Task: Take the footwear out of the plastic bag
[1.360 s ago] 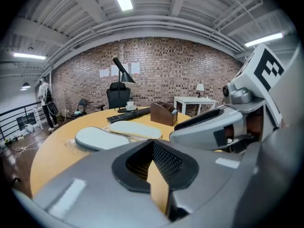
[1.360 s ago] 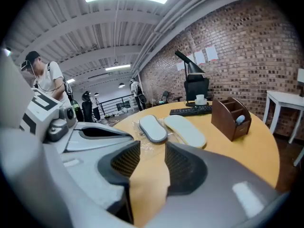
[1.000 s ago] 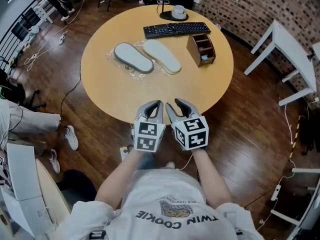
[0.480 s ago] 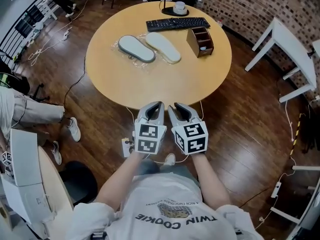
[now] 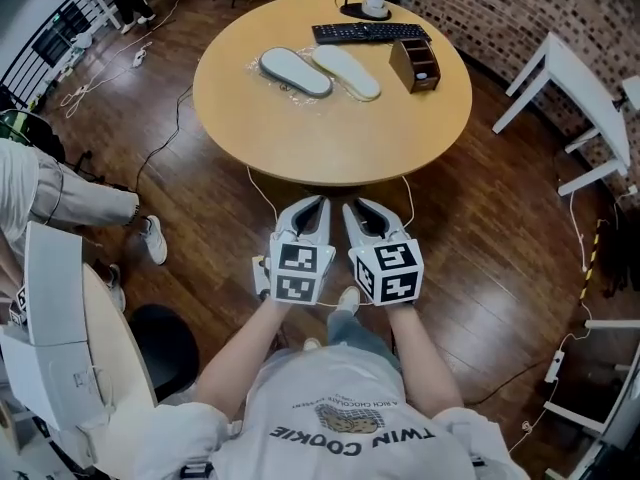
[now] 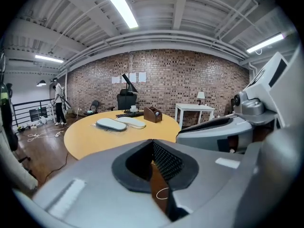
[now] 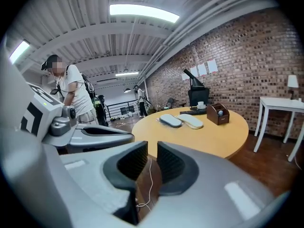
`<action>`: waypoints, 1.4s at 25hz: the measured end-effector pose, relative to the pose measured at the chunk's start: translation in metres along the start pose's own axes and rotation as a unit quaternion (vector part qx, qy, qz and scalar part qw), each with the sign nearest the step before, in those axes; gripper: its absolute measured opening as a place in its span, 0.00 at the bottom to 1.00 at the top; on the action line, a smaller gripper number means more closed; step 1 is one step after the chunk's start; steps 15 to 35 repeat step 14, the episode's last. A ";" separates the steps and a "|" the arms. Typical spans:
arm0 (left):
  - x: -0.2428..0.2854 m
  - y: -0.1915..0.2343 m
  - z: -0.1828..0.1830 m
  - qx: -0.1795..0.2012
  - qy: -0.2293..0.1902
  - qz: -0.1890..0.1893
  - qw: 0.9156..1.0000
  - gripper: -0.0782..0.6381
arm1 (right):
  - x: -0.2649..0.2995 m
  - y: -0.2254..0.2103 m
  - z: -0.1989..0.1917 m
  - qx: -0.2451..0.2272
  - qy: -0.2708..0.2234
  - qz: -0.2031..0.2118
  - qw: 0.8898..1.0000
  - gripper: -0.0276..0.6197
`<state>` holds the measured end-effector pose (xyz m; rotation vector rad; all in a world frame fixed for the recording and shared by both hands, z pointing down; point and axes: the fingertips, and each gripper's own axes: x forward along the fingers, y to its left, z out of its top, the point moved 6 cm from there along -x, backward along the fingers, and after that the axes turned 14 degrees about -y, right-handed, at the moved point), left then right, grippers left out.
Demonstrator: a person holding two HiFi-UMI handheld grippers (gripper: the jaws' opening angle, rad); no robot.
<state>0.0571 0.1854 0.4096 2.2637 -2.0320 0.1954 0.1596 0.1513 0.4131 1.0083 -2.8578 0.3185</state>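
Two flat slippers lie side by side on a crumpled clear plastic bag (image 5: 268, 80) at the far side of the round wooden table (image 5: 330, 138): a grey slipper (image 5: 295, 72) and a cream slipper (image 5: 346, 72). They also show far off as the grey slipper (image 6: 111, 124) and cream slipper (image 6: 131, 122), and again as the grey slipper (image 7: 171, 120) and cream slipper (image 7: 191, 121). My left gripper (image 5: 313, 206) (image 6: 153, 144) is shut and empty. My right gripper (image 5: 362, 210) (image 7: 152, 148) has just been closing; a narrow gap remains with nothing in it. Both hang over the floor, short of the table's near edge.
On the table's far side are a black keyboard (image 5: 370, 32), a wooden desk organiser (image 5: 415, 65) and a cup (image 5: 374, 4). A white table (image 5: 580, 78) stands at the right. A seated person's leg (image 5: 70, 203) is at the left. A white cable (image 5: 262, 193) trails on the floor.
Both grippers have drawn back from the table's edge and now hang over the floor. The right gripper's jaws have narrowed. The slippers have not moved.
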 end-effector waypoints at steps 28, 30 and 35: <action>-0.110 -0.027 -0.006 -0.006 -0.025 -0.025 0.999 0.12 | -0.078 0.088 -0.014 -0.023 -0.017 -0.023 0.999 0.12; -0.110 -0.027 -0.006 -0.006 -0.025 -0.025 0.999 0.12 | -0.078 0.088 -0.014 -0.023 -0.017 -0.023 0.999 0.12; -0.110 -0.027 -0.006 -0.006 -0.025 -0.025 0.999 0.12 | -0.078 0.088 -0.014 -0.023 -0.017 -0.023 0.999 0.12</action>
